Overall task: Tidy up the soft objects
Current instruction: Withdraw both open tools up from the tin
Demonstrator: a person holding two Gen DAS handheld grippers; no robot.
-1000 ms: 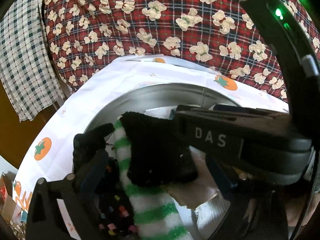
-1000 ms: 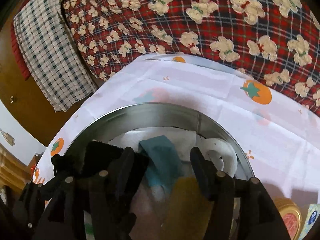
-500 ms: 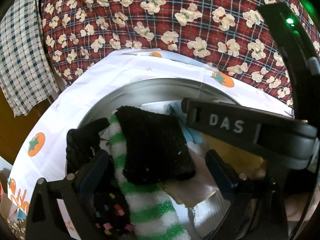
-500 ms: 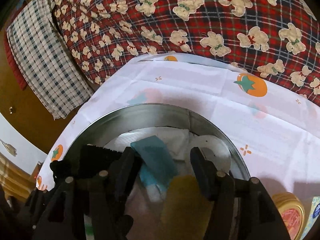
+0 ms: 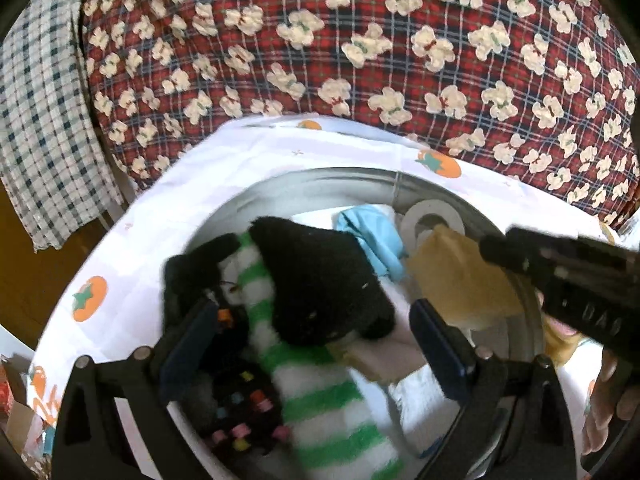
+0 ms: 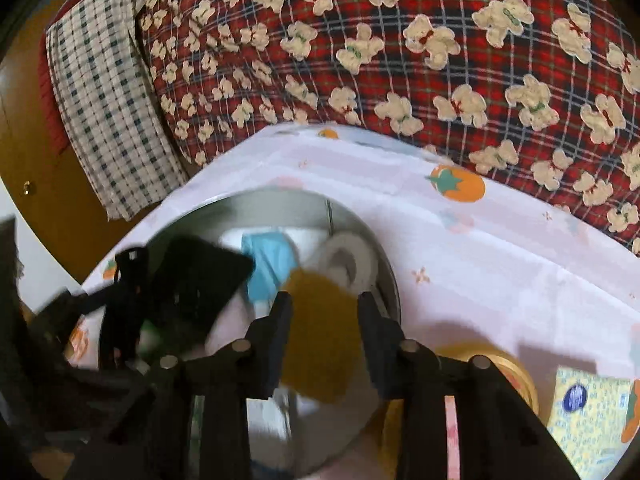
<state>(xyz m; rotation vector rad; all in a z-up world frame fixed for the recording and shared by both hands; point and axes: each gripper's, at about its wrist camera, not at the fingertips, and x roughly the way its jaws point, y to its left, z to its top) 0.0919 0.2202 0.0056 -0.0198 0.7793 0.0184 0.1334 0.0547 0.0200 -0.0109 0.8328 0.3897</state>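
Mustard cloth [image 6: 320, 336] pinched in closing right gripper [image 6: 324, 304], leaving tin [image 6: 394, 284] toward three o'clock; left gripper [image 5: 312, 316] open over remaining socks [image 5: 320, 396].

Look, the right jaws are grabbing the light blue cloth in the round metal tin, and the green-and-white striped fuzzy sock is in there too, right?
Not quite. The right gripper has the mustard-yellow cloth between its jaws, which have just been closing, not the light blue cloth lying behind it; the right wrist view shows this. The green-and-white striped fuzzy sock is indeed in the round metal tin.
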